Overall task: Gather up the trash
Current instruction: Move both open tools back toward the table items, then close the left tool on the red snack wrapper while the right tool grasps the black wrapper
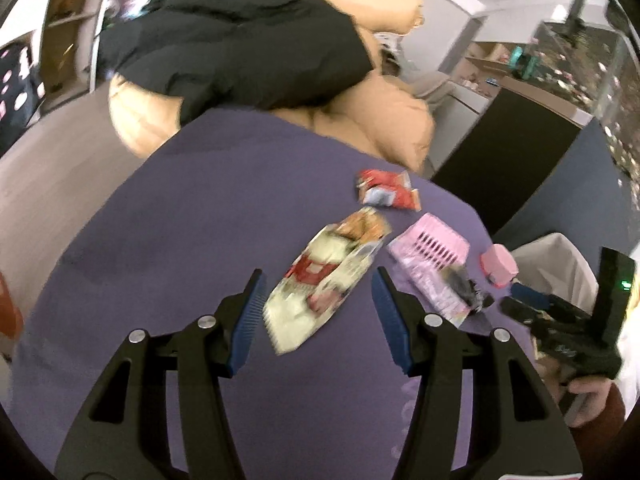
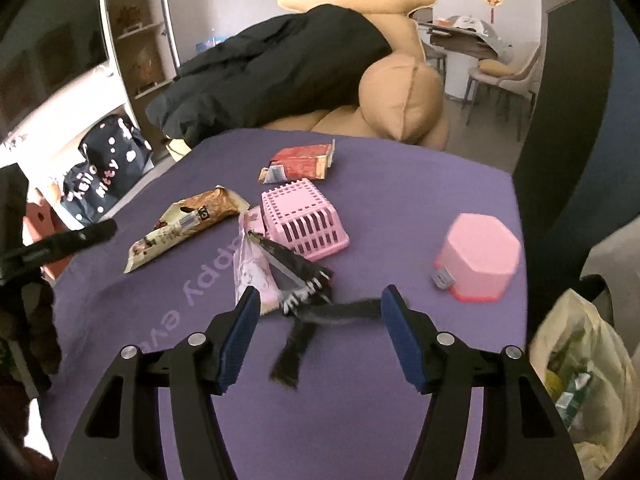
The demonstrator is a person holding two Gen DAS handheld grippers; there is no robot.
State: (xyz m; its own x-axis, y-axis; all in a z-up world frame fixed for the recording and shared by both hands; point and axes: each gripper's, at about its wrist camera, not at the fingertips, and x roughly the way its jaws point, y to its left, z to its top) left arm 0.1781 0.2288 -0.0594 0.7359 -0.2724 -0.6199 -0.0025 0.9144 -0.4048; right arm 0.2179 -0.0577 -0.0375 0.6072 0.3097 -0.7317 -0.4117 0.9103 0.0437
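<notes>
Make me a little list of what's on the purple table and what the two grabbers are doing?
surface: purple tablecloth
trash: red wrapper; long snack wrapper; pink packet
other things: pink basket upside down; pink box; black hair clip
trash bag: plastic bag right of the table
left gripper: open, fingers either side of the long snack wrapper
right gripper: open, empty, near the black hair clip

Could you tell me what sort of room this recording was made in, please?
Most likely a home living room. A tan sofa with a black coat thrown over it stands behind the purple-covered table, a shelf unit lines the wall, and dining chairs show farther back.
</notes>
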